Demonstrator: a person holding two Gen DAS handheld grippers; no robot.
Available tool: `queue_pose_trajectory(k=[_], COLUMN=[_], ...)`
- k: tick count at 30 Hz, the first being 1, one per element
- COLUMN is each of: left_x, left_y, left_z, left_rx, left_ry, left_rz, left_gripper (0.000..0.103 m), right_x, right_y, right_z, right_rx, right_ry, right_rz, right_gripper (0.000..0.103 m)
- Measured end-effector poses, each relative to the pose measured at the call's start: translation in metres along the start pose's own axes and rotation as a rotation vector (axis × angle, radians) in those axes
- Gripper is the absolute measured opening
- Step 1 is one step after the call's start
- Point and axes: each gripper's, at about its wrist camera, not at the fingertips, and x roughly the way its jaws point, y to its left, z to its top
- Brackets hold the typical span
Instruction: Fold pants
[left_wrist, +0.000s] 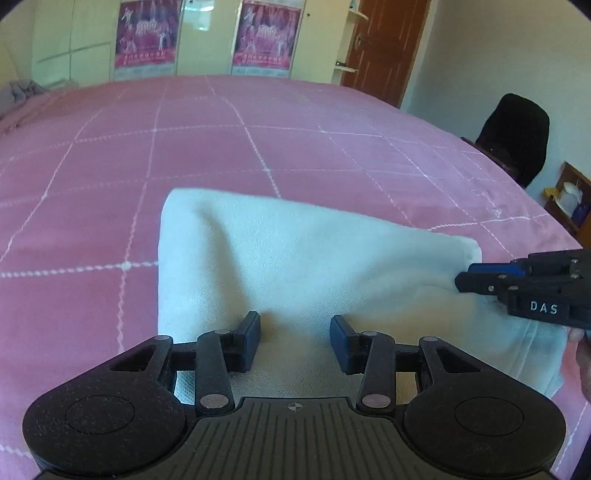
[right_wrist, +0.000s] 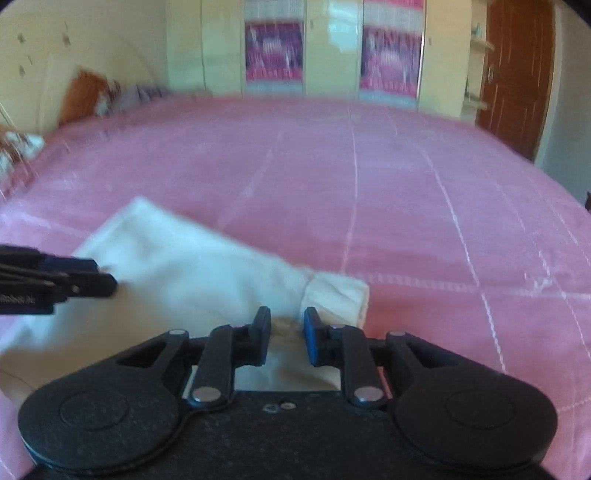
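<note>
White pants (left_wrist: 295, 254) lie folded on the pink bed, also in the right wrist view (right_wrist: 177, 266). My left gripper (left_wrist: 294, 339) is open just above the near edge of the pants, with cloth between and under its fingers. My right gripper (right_wrist: 286, 332) is partly open over the near edge of the pants by the cuff (right_wrist: 336, 295). It shows in the left wrist view (left_wrist: 469, 278) at the right side of the pants. The left gripper shows in the right wrist view (right_wrist: 107, 280) at the left side.
The pink quilted bedspread (left_wrist: 258, 147) with white grid stitching stretches far behind the pants. A dark chair (left_wrist: 517, 136) stands by the right bed edge. Wardrobes with posters (left_wrist: 147, 37) and a brown door (left_wrist: 384, 48) are at the back.
</note>
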Motion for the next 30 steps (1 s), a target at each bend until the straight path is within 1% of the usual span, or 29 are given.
queue_pose_trajectory(k=[1,3,5,6,7,8,9,10,11,12,13,14,15,16,17,18,19,20,21,23,24,28,30], left_x=[-0.004,-0.012,-0.005,0.003,0.015,0.032,0.048,0.052,0.05,0.043,0.033,0.022,0.014,0.014,0.02,0.029,0.03,0.027,0.02,0.002,-0.005,-0.025,-0.024], left_y=[-0.002,-0.007,-0.017,-0.023,-0.029,-0.035,-0.037,-0.039,-0.039,-0.038,-0.038,-0.038,-0.037,-0.033,-0.029,-0.023,-0.022,-0.025,-0.029,-0.037,-0.039,-0.049,-0.05], left_z=[0.004,0.015,0.031,0.035,0.038,0.038,0.035,0.032,0.033,0.035,0.035,0.033,0.03,0.028,0.024,0.021,0.019,0.021,0.022,0.02,0.017,-0.001,-0.014], left_rx=[0.001,-0.006,0.009,0.024,0.037,0.043,0.049,0.048,0.037,0.026,0.025,0.035,0.052,0.053,0.04,0.03,0.036,0.039,0.053,0.075,0.082,0.106,0.109], left_ry=[-0.001,-0.058,-0.079,-0.077,-0.057,0.002,0.058,0.053,0.055,0.044,0.009,-0.031,-0.049,-0.031,0.005,0.043,0.04,0.044,0.037,0.002,-0.004,-0.015,-0.001], left_rz=[-0.002,-0.022,-0.056,-0.062,-0.066,-0.067,-0.049,-0.046,-0.047,-0.042,-0.014,0.016,0.049,0.092,0.103,0.093,0.095,0.107,0.117,0.127,0.125,0.125,0.137], left_gripper=[0.042,0.042,0.042,0.042,0.042,0.042,0.046,0.047,0.047,0.047,0.047,0.047,0.047,0.047,0.048,0.05,0.05,0.051,0.051,0.051,0.051,0.051,0.051], right_x=[0.002,-0.006,-0.018,-0.019,-0.017,-0.011,0.0,0.02,0.032,0.033,0.03,0.023,0.013,0.002,-0.003,0.0,0.013,0.023,0.024,0.012,-0.001,-0.044,-0.054], right_y=[-0.004,-0.003,-0.001,0.001,0.003,0.004,0.008,0.009,0.01,0.011,0.014,0.016,0.016,0.014,0.012,0.011,0.01,0.01,0.013,0.02,0.022,0.027,0.029], right_z=[-0.005,0.0,0.009,0.016,0.021,0.026,0.029,0.03,0.027,0.025,0.027,0.028,0.028,0.027,0.025,0.023,0.02,0.015,0.013,0.016,0.016,0.005,-0.008], right_rx=[0.006,-0.016,-0.011,-0.004,0.0,-0.002,-0.013,-0.03,-0.042,-0.056,-0.075,-0.086,-0.08,-0.065,-0.051,-0.04,-0.037,-0.047,-0.059,-0.07,-0.068,-0.04,-0.034], right_ry=[-0.012,-0.01,-0.086,-0.106,-0.119,-0.114,-0.077,-0.001,0.034,0.022,0.022,0.005,-0.031,-0.073,-0.093,-0.083,-0.021,0.008,-0.01,-0.01,-0.042,-0.131,-0.141], right_rz=[0.018,0.022,0.037,0.051,0.06,0.061,0.046,0.021,0.019,0.012,0.008,0.007,0.01,0.018,0.018,0.007,-0.017,-0.027,-0.042,-0.073,-0.072,-0.025,-0.001], right_gripper=[0.02,0.02,0.023,0.022,0.022,0.023,0.023,0.023,0.024,0.024,0.024,0.024,0.026,0.028,0.029,0.031,0.032,0.037,0.037,0.038,0.039,0.04,0.041])
